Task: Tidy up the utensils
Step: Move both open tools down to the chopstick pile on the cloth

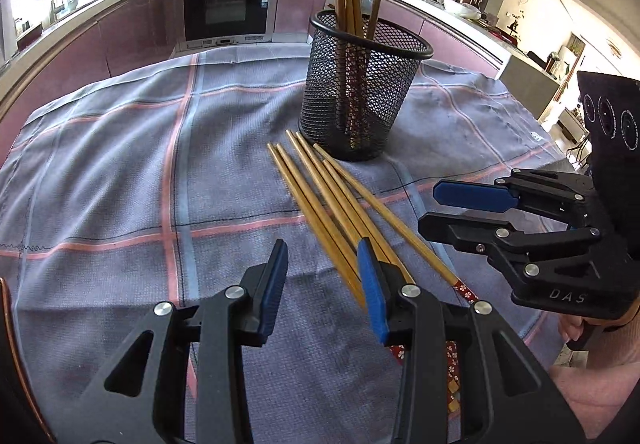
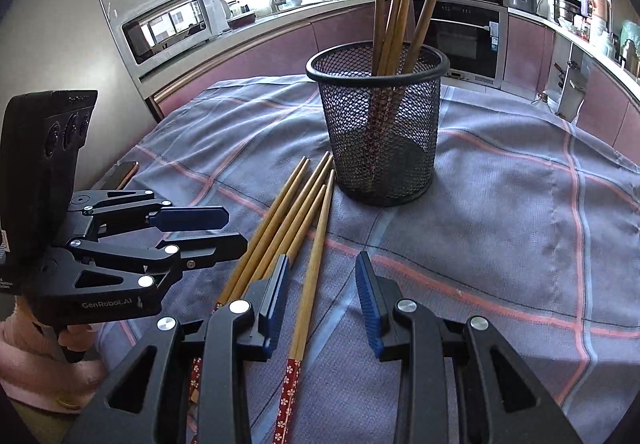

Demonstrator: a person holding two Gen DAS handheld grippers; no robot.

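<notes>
Right wrist view: five loose chopsticks (image 2: 296,219) are seen lying flat on the checked cloth (image 2: 520,228) over the table, tips just beside the mesh holder (image 2: 380,123).
Holder: upright, already loaded with several chopsticks (image 2: 396,3) leaning on the rim.
Right gripper (image 2: 322,300): jaws spread wide, nothing held; one chopstick (image 2: 316,268) is framed between the pads, set a little apart from the rest.
Left gripper (image 1: 322,292): jaws also released and empty; right pad sits over the bundle, cloth shows in the gap.
Pose: both grippers are held low, pointed along the sticks toward the holder, side by side, near each other.
Handling: sticks are judged light, stiff and thin, smooth enough to roll or slip; lying flat, little is left to get under.
Grip point: the thick patterned end (image 2: 290,384) or just ahead of it is suggested; the isolated stick is the easiest pick.
Risk: neighbours may be nudged, and the light holder could tip on insertion.
</notes>
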